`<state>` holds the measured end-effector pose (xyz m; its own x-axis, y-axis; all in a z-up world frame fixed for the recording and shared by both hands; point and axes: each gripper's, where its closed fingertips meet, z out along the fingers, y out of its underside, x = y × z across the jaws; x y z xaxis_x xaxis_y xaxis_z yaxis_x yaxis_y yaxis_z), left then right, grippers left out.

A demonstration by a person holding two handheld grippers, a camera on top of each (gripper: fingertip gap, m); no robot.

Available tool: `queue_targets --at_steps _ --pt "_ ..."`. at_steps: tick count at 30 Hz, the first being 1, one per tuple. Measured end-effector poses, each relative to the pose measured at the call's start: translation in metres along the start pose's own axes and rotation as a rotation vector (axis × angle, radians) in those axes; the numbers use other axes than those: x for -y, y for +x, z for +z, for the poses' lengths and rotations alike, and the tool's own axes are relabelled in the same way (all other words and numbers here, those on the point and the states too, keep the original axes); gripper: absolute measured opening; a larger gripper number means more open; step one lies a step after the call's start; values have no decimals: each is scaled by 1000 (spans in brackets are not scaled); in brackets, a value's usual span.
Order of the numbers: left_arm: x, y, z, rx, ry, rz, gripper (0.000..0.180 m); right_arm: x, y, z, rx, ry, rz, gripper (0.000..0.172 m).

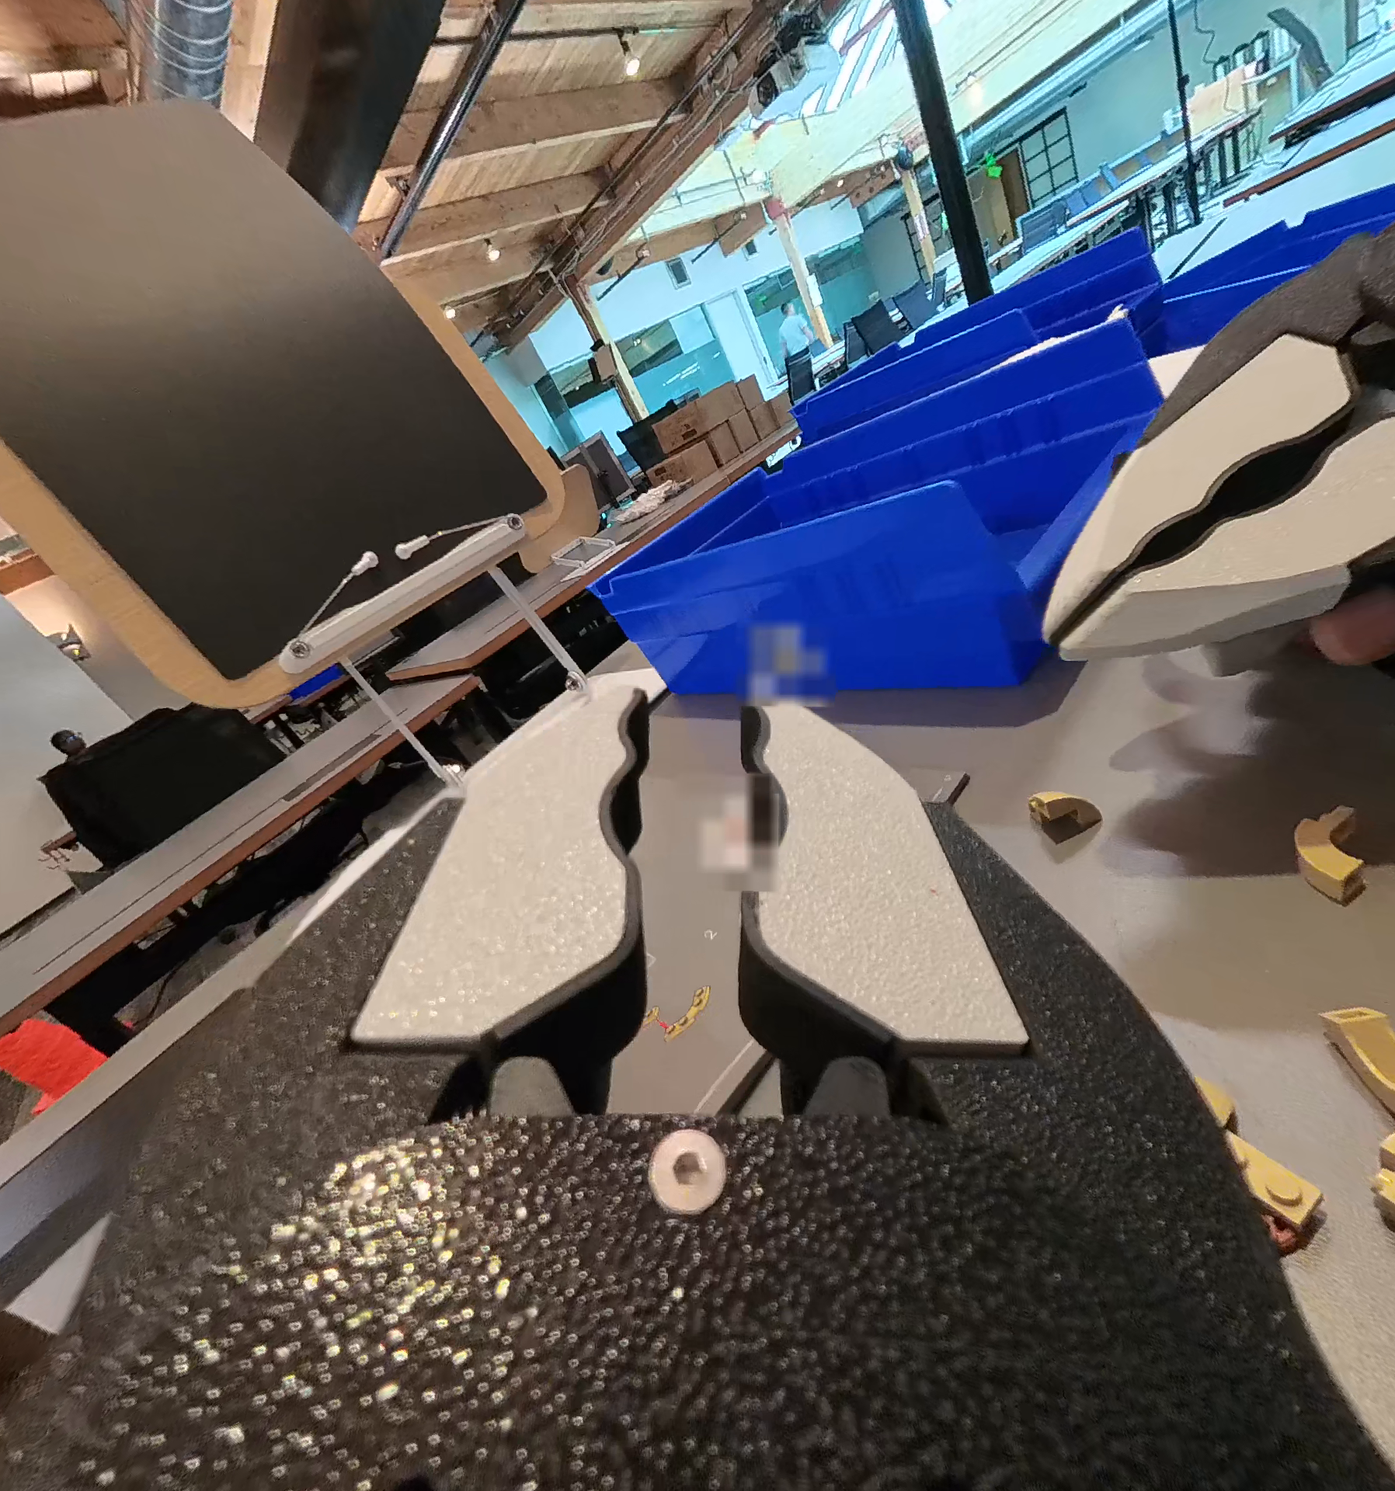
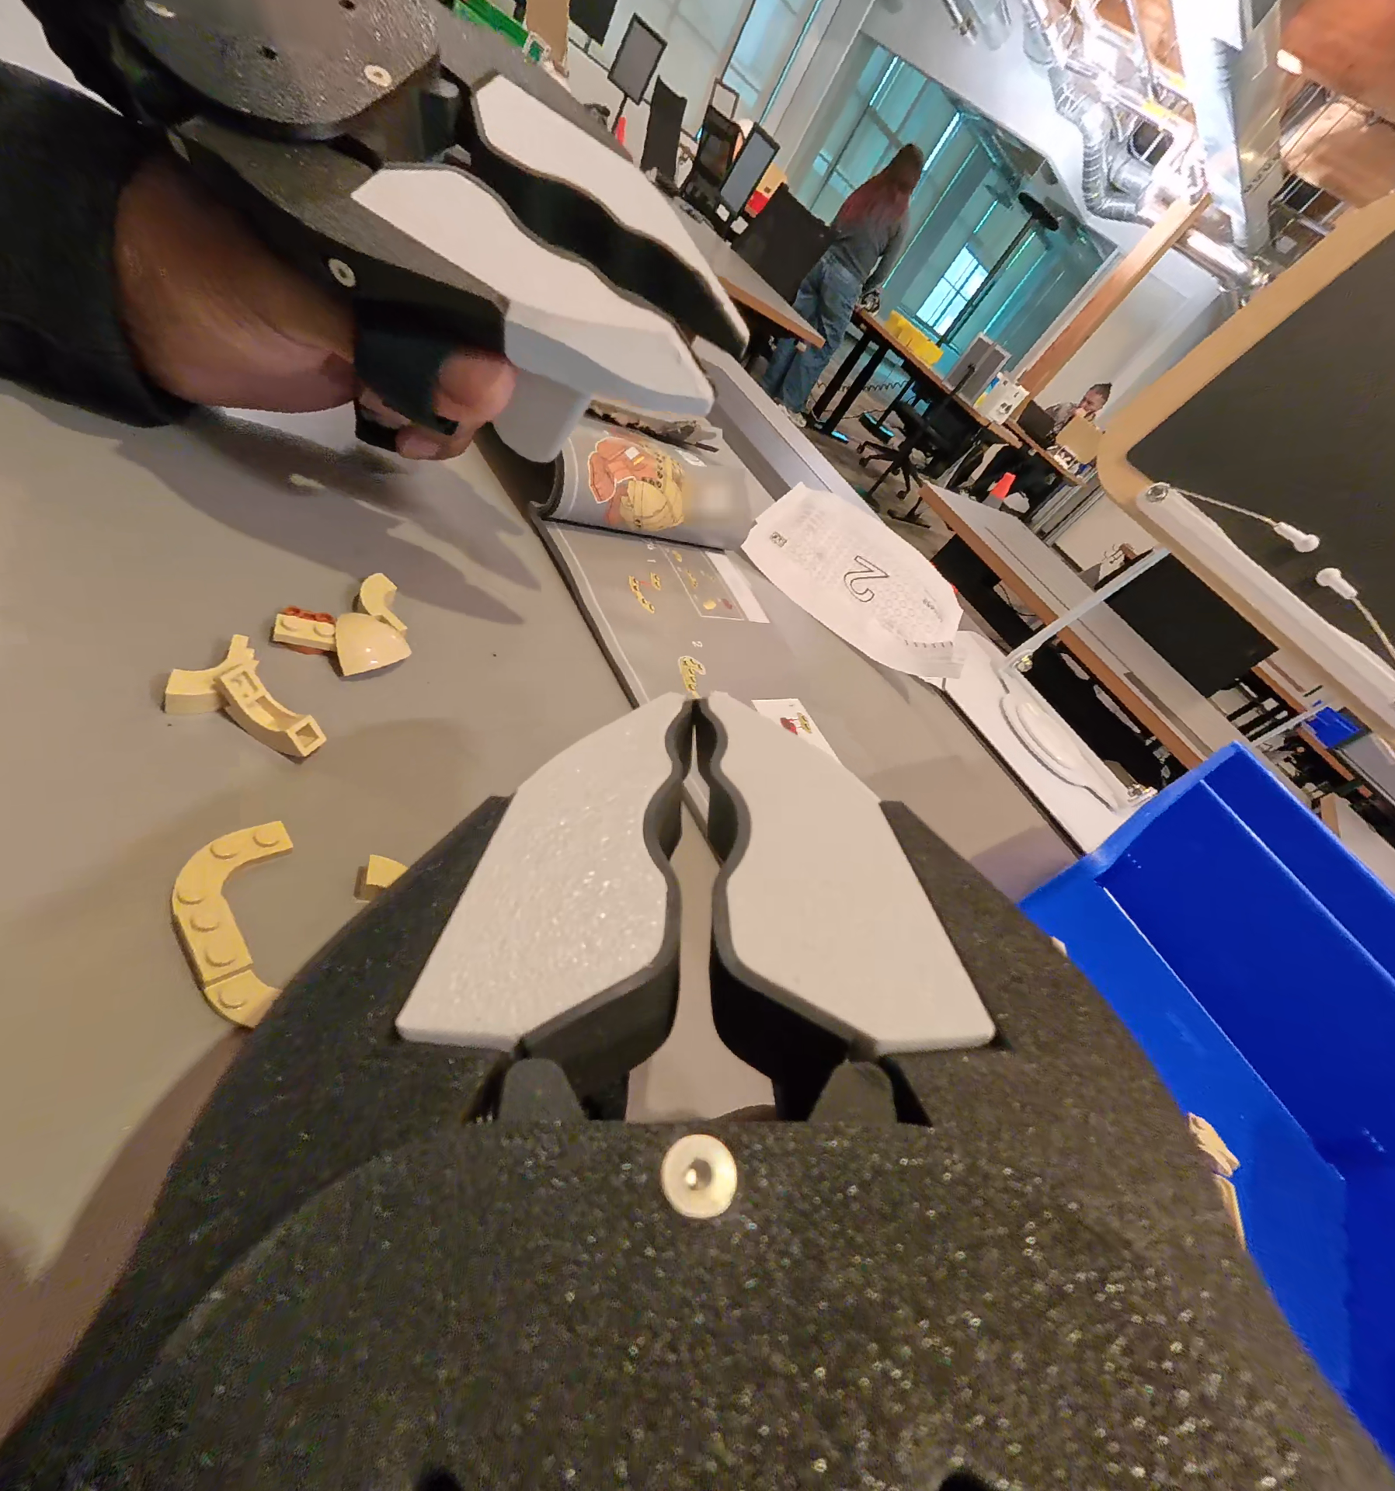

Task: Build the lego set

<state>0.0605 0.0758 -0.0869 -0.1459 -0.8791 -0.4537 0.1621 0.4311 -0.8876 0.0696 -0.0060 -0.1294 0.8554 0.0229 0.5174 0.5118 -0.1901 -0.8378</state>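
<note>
The left gripper [image 1: 694, 726] hovers above the open instruction booklet [image 2: 662, 613] at the far edge of the worktop [image 2: 73, 565], its fingers narrowly apart with nothing between them. The right gripper [image 2: 696, 706] has its tips closed together on nothing, over the booklet's near page.

The tan bricks [image 2: 234, 702] lie loose near the worktop's middle (light pieces, probably quick to skid); a low sweep by either gripper could scatter them or crease a page.

Only the right wrist view shows the booklet's pictures and the white paper bag [image 2: 864, 597]; only the left shows the row of blue bins [image 1: 880, 581] running back.
</note>
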Motion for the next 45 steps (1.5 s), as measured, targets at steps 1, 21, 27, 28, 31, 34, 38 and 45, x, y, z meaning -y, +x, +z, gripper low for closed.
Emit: queue_targets --at_steps 1,21,27,28,31,34,38,45 --pt "-2 -1 1 5 -13 -12 21 0 -1 -1 4 -1 0 0" --pt "14 6 -12 -40 89 38 11 2 -3 -10 4 18 7 0" --pt "18 23 -12 -131 105 60 6 2 -3 -9 23 22 19 0" --pt "18 26 -12 -149 104 68 6 2 -2 -9 27 23 24 0" --pt "17 36 -11 -197 94 100 5 3 -3 -9 45 24 37 0" --pt "15 46 -10 -242 80 136 4 2 -5 -8 63 22 41 0" --pt "12 54 -10 -290 65 175 4 2 -8 -8 82 20 32 0" --pt "5 57 -11 -322 37 211 4 2 -10 -8 96 20 26 0"
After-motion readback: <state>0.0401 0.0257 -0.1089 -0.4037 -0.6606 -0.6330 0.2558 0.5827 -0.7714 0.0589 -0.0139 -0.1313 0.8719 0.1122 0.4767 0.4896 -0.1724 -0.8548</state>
